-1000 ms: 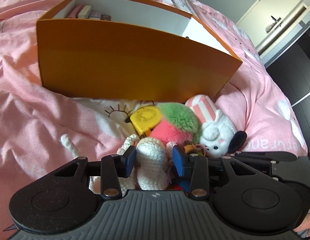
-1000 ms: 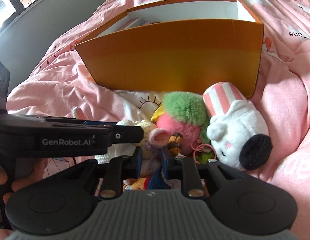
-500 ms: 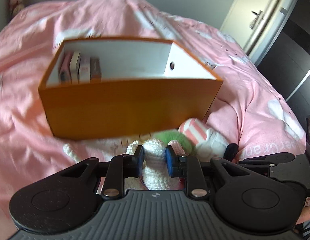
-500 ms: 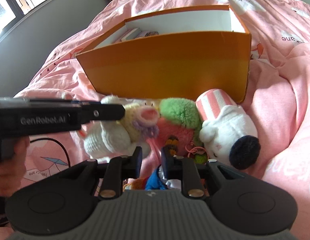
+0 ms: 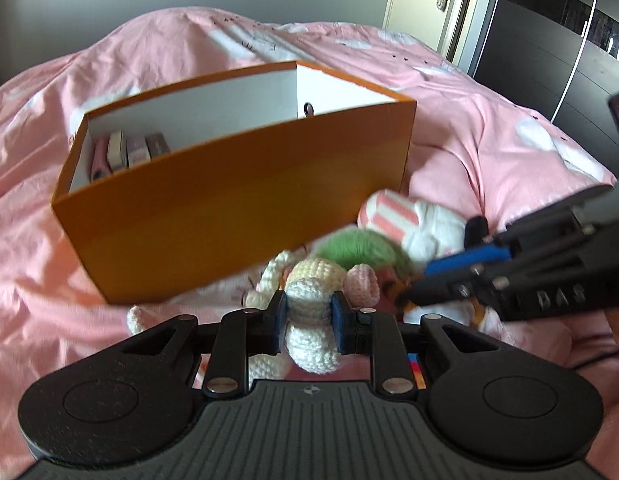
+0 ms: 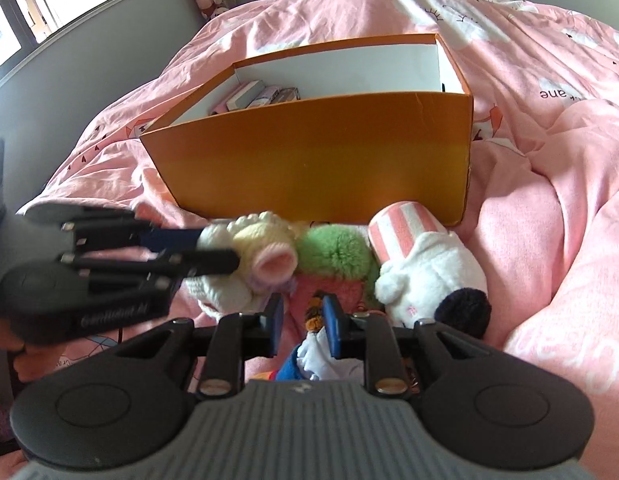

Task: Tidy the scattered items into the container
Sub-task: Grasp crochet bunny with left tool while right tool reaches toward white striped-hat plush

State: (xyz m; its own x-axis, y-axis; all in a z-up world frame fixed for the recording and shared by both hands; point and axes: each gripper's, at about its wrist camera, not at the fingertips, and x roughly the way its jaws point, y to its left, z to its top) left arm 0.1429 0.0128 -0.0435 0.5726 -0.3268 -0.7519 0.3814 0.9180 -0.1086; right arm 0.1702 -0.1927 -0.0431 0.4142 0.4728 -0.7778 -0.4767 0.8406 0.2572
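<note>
Since a second ago the left gripper (image 5: 308, 314) has clamped onto the crocheted white doll (image 5: 311, 320) and raised it off the pink bedding (image 5: 37, 248), near the orange box (image 5: 237, 208) (small boxes stand inside). By the striped white plush (image 6: 421, 264), the right gripper (image 6: 302, 320) pinches a small blue-and-white toy (image 6: 309, 356), jaws nearly closed.

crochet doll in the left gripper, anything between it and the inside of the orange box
Only the orange box's near wall. The left gripper is shut on the crochet doll, which sits low in front of that wall, so it must go over the rim. The space past the small boxes looks free.
</note>
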